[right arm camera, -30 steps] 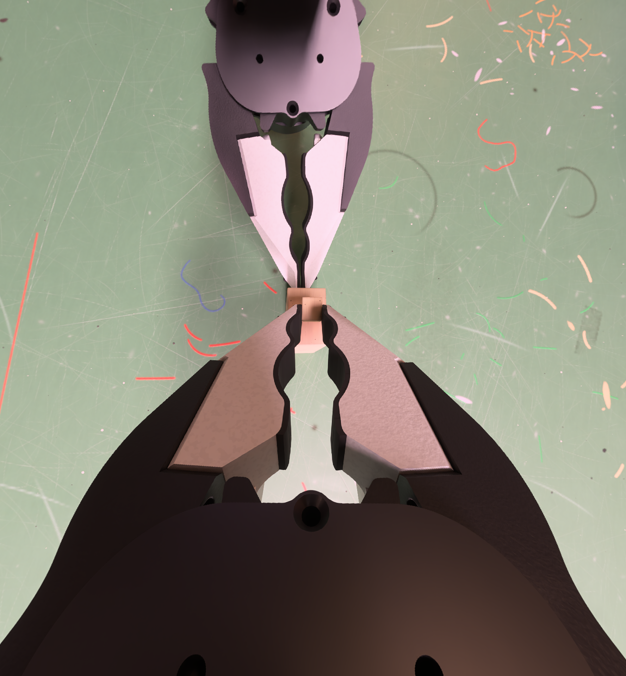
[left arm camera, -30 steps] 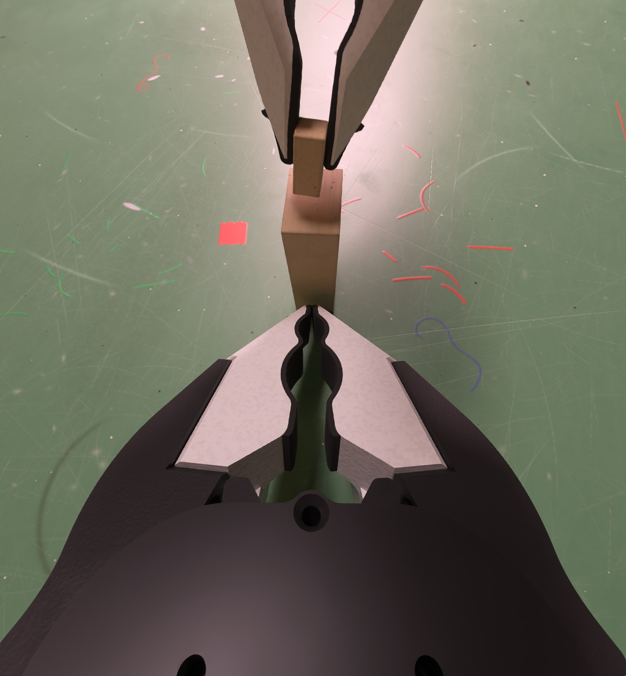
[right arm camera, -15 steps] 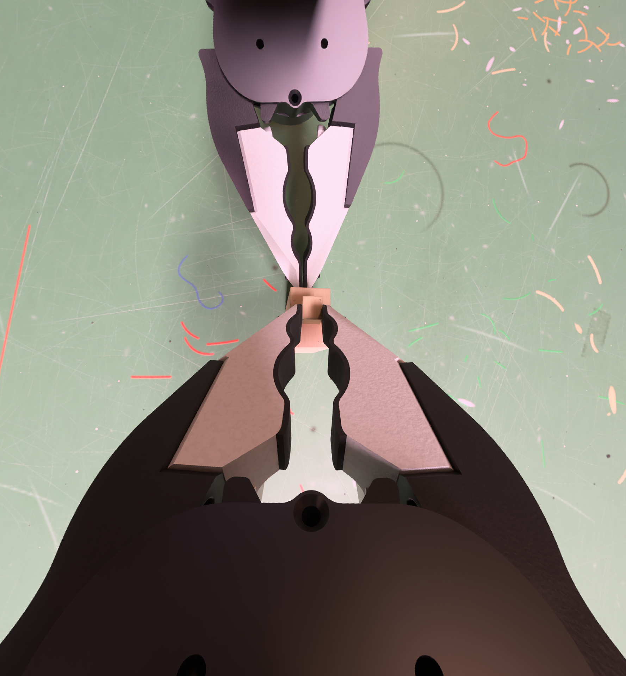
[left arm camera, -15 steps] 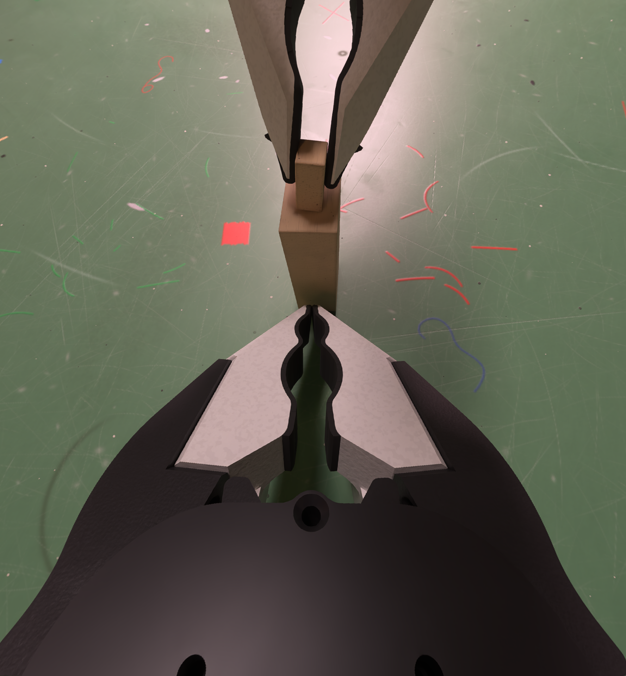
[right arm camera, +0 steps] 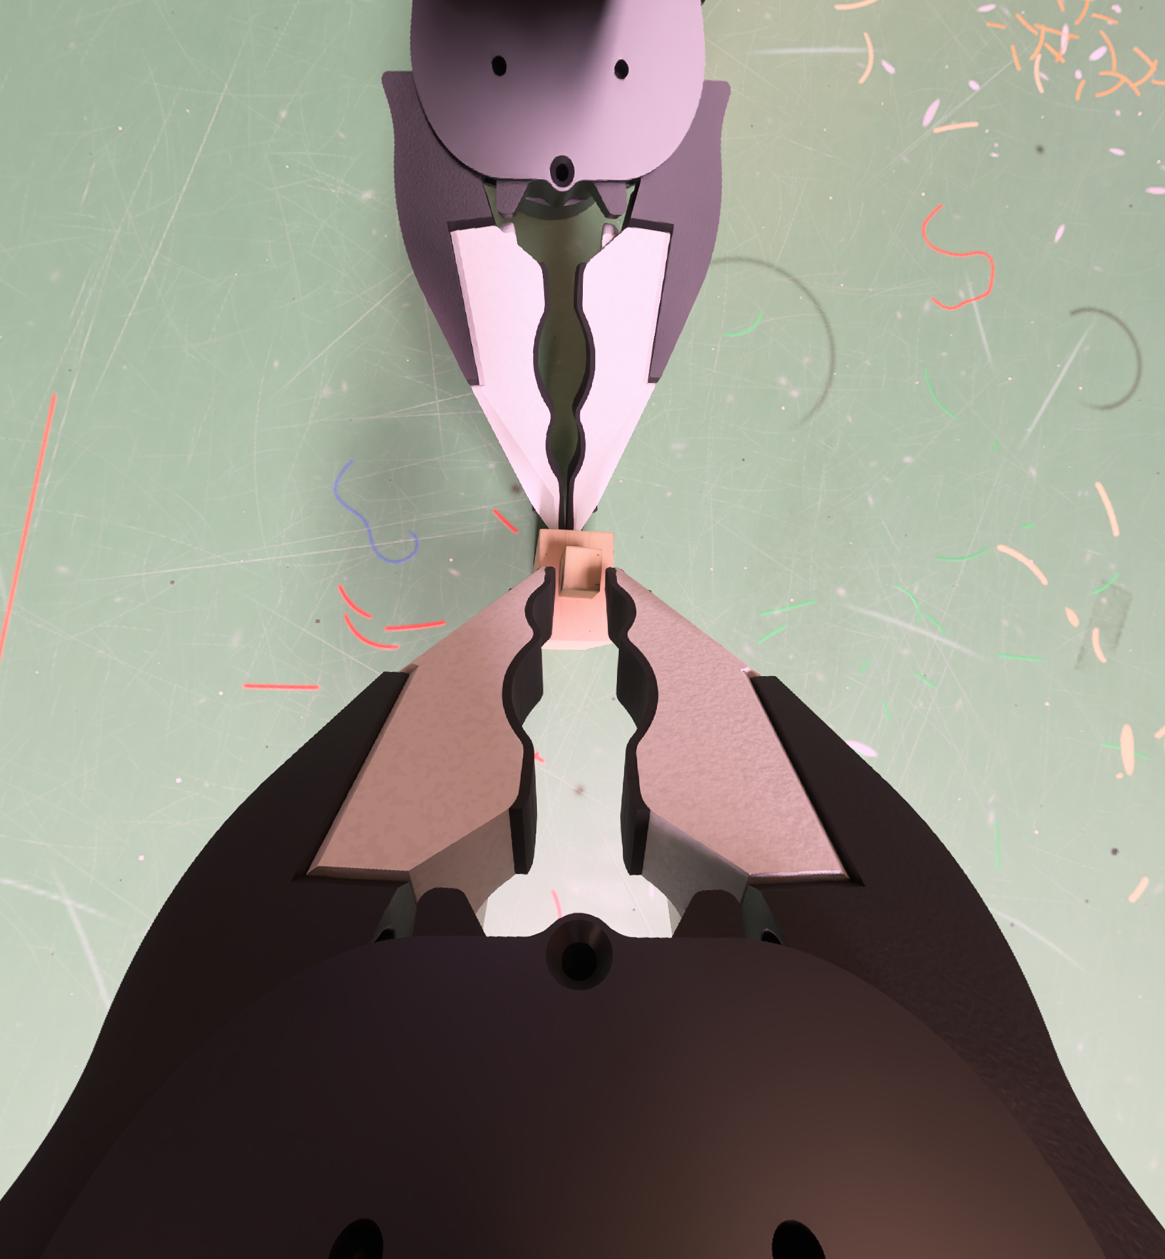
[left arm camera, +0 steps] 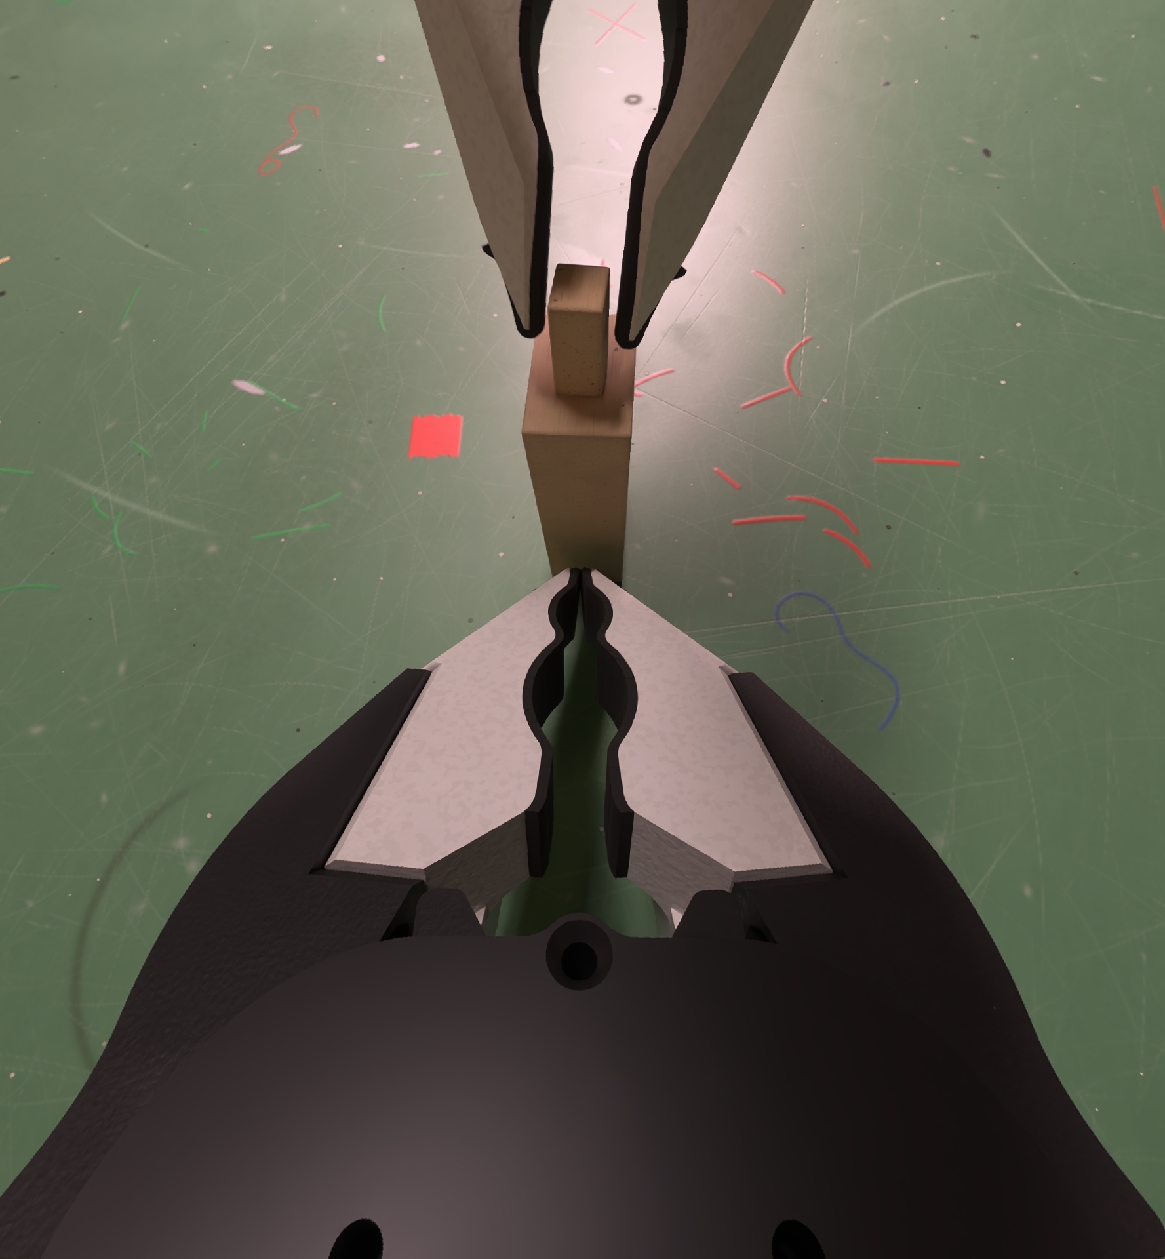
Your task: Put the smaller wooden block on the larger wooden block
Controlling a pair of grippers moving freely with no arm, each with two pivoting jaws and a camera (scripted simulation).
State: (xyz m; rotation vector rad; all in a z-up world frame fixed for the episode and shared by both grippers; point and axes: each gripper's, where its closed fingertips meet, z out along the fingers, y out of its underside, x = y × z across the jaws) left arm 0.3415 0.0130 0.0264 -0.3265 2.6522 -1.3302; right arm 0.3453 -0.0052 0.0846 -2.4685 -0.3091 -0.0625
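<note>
**Small block set on the big one, fingers apart**

Standing upright on the flat top of the larger tan wooden block (left arm camera: 579, 490): the smaller pale wooden block (left arm camera: 578, 340), a short square-sided post with softly rounded corners and a fine speckled grain. Placed, by the look of it, and resting on its own.

Straddling it from above, the right gripper (right arm camera: 578, 579): pale textured fingers with wavy black pads, parted, a sliver of gap on either side, gripping nothing.

Down low on the scratched green mat (left arm camera: 225, 613), the left gripper (left arm camera: 578, 572), tips pinched together on nothing, right at the foot of the larger block. Touching or just short of it, cannot tell.

Probably light, stiff, dry matt wood, neither slippery nor fragile. Best taken across the two flat side faces, around mid-height. Tall and narrow though, so likely to tip at any sideways brush; the broad block beneath looks far steadier
</note>
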